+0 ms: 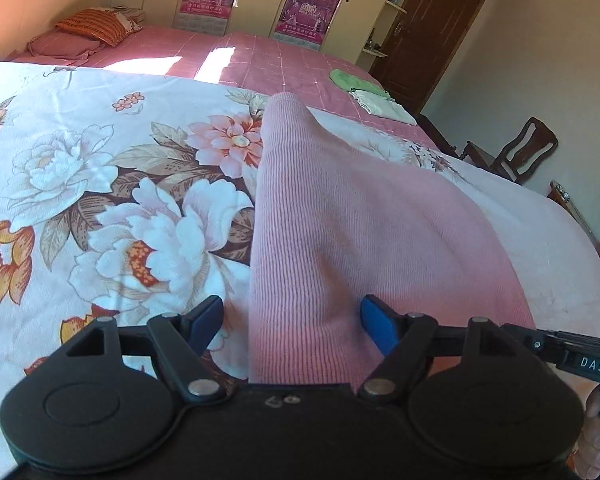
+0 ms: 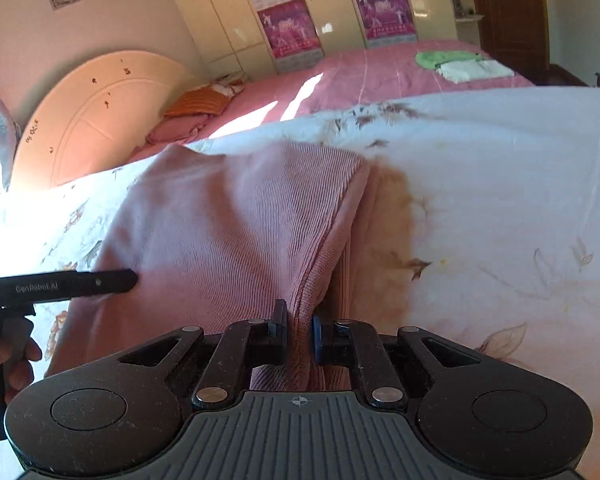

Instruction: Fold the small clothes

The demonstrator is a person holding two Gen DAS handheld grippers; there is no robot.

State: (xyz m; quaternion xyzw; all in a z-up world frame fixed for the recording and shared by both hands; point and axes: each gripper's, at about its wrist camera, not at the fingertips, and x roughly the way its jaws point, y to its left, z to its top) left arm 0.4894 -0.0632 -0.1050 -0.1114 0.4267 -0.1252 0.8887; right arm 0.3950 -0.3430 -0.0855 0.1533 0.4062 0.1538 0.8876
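A pink ribbed knit garment [image 1: 340,220] lies on the floral bedspread [image 1: 120,200]. My left gripper [image 1: 292,320] is open, its jaws wide apart over the garment's near left edge. In the right wrist view the garment [image 2: 228,232] has a fold raised along its right side. My right gripper [image 2: 299,328] is shut on that folded edge, with the cloth pinched between the blue pads. The left gripper's black body [image 2: 60,286] shows at the left of the right wrist view, resting at the garment's left side.
Folded green and white clothes [image 1: 364,92] lie on the pink sheet [image 1: 260,56] at the far right; they also show in the right wrist view [image 2: 460,66]. Pillows [image 1: 88,32] sit by the headboard. A wooden chair [image 1: 516,156] and a door [image 1: 432,28] are at the right.
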